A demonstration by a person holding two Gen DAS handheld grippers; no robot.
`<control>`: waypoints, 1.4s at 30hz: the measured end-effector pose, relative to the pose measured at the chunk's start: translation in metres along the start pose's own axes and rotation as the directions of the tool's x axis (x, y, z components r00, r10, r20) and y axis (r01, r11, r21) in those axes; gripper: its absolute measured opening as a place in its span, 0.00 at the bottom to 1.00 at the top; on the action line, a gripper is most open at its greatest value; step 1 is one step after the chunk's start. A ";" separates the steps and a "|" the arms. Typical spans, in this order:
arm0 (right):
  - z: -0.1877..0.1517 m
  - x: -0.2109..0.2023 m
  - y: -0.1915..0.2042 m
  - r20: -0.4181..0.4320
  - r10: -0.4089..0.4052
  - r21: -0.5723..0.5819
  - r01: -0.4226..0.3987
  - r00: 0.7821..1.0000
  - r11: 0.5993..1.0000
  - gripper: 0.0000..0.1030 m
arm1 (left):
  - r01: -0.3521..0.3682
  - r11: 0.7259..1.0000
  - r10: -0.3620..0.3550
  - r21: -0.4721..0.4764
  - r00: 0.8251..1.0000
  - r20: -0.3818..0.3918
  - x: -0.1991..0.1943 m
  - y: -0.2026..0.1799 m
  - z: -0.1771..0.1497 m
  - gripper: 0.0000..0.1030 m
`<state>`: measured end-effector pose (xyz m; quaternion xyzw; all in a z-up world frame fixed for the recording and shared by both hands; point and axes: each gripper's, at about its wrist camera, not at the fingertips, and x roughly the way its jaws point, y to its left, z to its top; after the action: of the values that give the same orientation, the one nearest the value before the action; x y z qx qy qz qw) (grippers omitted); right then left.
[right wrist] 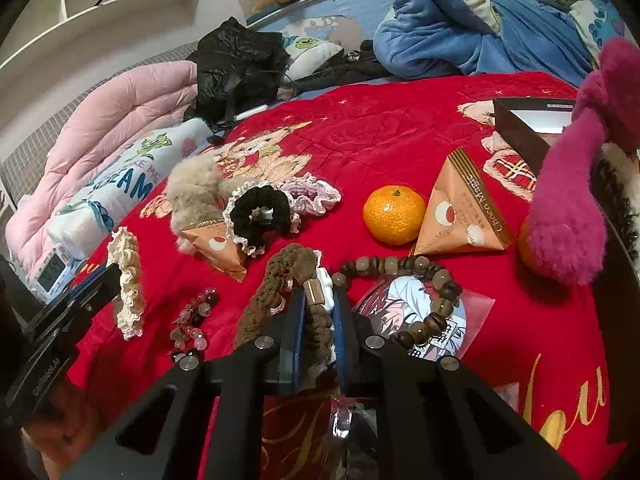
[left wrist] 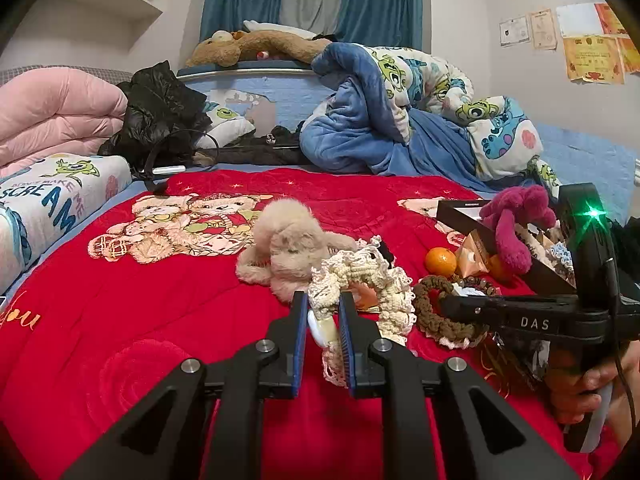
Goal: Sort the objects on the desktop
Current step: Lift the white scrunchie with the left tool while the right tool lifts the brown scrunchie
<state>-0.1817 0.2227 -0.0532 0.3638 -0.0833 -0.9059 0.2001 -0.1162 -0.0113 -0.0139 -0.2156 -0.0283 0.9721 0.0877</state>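
Left gripper (left wrist: pixel 323 312) pinches the cream scrunchie (left wrist: pixel 362 280), lifting its near loop off the red blanket (left wrist: pixel 160 300), likely to carry it toward the dark box (left wrist: pixel 500 240) at the blanket's right edge where hair things already sit. Right gripper (right wrist: pixel 320 304) is pressed together on the brown scrunchie (right wrist: pixel 276 292) near the blanket's front edge, just beside the wooden bead bracelet (right wrist: pixel 420 280), probably grabbing the next item of that kind. Orange (right wrist: pixel 394 214), snack packet (right wrist: pixel 464 212) and black scrunchie (right wrist: pixel 258 210) lie unsorted mid-blanket.

Two low wrist views across the red blanket (left wrist: pixel 160 300) — shared orange (right wrist: pixel 394 214), close.
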 end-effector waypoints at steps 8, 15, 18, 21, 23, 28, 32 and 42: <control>-0.001 -0.006 0.006 0.031 0.004 -0.029 -0.003 1.000 1.000 0.12 | -0.003 1.000 0.003 0.006 1.000 0.000 0.000 -0.001 0.001 0.16; -0.002 -0.018 0.011 0.096 -0.002 -0.050 0.007 0.995 0.999 0.12 | -0.011 1.000 0.011 -0.014 1.000 -0.002 0.000 0.003 0.000 0.16; -0.003 -0.027 0.013 0.140 -0.009 -0.064 0.018 0.990 0.998 0.12 | 0.004 1.000 -0.004 -0.030 1.000 0.007 -0.002 0.006 0.000 0.16; -0.006 -0.036 0.015 0.190 -0.028 -0.067 0.042 0.981 0.997 0.13 | 0.003 0.999 -0.003 -0.045 1.000 0.002 -0.003 0.006 -0.001 0.16; -0.007 -0.042 0.014 0.221 -0.037 -0.062 0.051 0.975 0.997 0.13 | -0.001 0.998 0.000 -0.063 1.000 -0.011 -0.003 0.006 -0.001 0.16; -0.004 -0.049 0.012 0.252 -0.054 -0.043 0.067 0.966 0.997 0.13 | -0.008 0.997 0.006 -0.077 1.000 -0.018 -0.002 0.007 0.000 0.16; -0.004 -0.056 0.015 0.282 -0.062 -0.055 0.081 0.957 0.995 0.13 | -0.006 0.996 0.005 -0.093 1.000 -0.016 -0.002 0.006 0.003 0.16; 0.004 -0.066 0.011 0.299 -0.056 -0.039 0.071 0.953 0.997 0.13 | 0.070 0.994 -0.069 -0.085 0.998 0.010 -0.007 -0.032 0.016 0.16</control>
<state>-0.1381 0.2408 -0.0054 0.2209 -0.0786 -0.9580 0.1650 -0.1117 0.0184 0.0061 -0.2147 -0.0773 0.9671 0.1122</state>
